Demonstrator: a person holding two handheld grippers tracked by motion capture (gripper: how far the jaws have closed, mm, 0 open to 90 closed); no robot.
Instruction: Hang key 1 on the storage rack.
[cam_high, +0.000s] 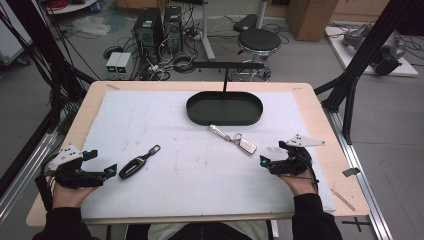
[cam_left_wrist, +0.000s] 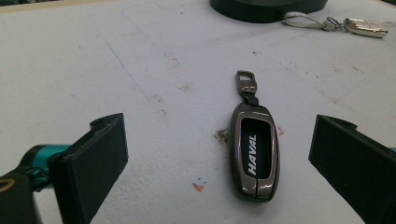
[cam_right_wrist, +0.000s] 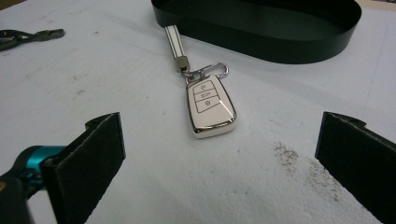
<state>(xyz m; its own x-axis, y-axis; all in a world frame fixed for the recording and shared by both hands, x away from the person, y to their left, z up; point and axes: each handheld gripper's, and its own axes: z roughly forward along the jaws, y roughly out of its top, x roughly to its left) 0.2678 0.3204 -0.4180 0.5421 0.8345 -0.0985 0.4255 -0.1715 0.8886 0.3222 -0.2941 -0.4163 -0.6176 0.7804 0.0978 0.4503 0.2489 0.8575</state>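
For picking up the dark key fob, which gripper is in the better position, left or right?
Left. The left gripper sits just beside the dark key fob, jaws open, and the fob lies between them in the left gripper view. The right gripper is across the mat, facing the white key fob.

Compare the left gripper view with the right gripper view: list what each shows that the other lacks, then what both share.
Left gripper view alone: the dark key fob seen whole, its HAVAL lettering readable, lying between open black fingers.

Right gripper view alone: the white key fob close up with three buttons, its clip and white strap.

Both: the white mat, the black oval tray, and each other's fob far off at an upper corner.
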